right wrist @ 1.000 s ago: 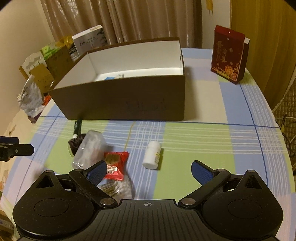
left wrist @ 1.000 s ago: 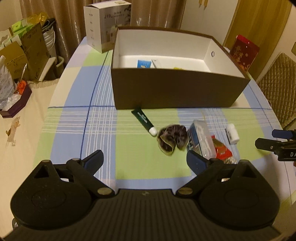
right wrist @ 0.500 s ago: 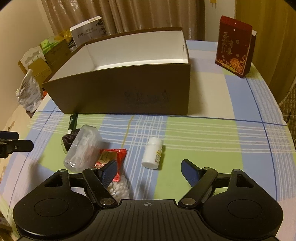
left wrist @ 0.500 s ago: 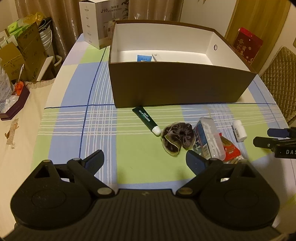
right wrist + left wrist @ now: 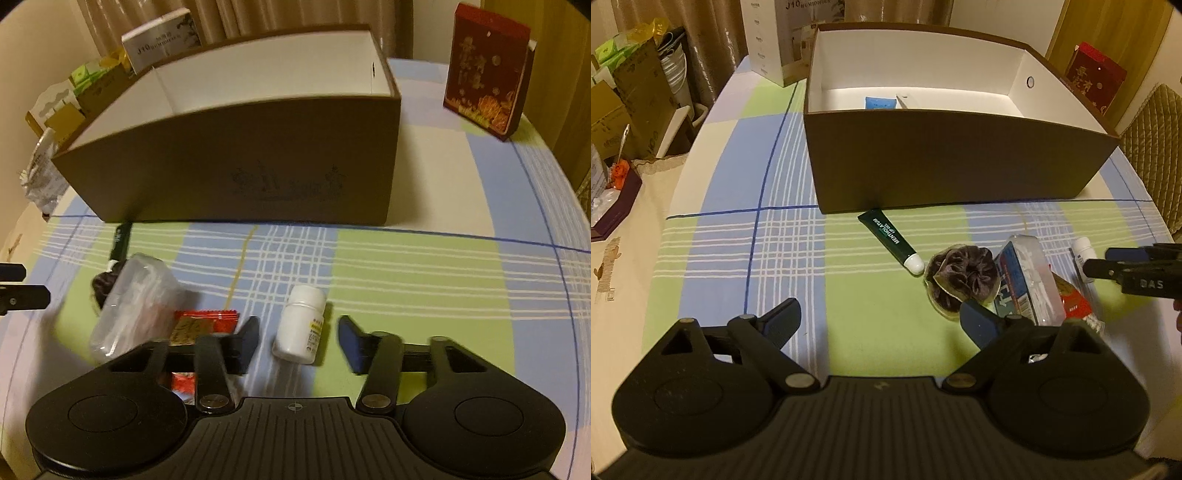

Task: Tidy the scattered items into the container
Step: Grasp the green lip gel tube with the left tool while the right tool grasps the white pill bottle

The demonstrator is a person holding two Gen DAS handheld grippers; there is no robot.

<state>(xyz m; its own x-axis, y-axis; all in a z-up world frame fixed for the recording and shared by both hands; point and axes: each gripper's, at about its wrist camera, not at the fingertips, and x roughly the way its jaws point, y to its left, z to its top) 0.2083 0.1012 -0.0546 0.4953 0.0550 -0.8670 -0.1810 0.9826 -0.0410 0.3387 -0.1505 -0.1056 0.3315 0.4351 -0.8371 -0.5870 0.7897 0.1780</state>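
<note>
The white bottle point(image 5: 301, 325) lies on its side on the checked surface point(image 5: 406, 266), in front of the brown box point(image 5: 236, 162). Its long axis runs toward the box, cap end farthest from the right gripper point(image 5: 298, 341). The right fingers point(image 5: 349, 341) flank the bottle and are closing, not yet touching it. The left gripper point(image 5: 881, 321) fingers stay spread wide, holding nothing, near the scrunchie point(image 5: 962, 275).

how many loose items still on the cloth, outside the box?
5, maybe more hidden: green tube by the box, scrunchie, clear case, red packet under it, white bottle rightmost.
</note>
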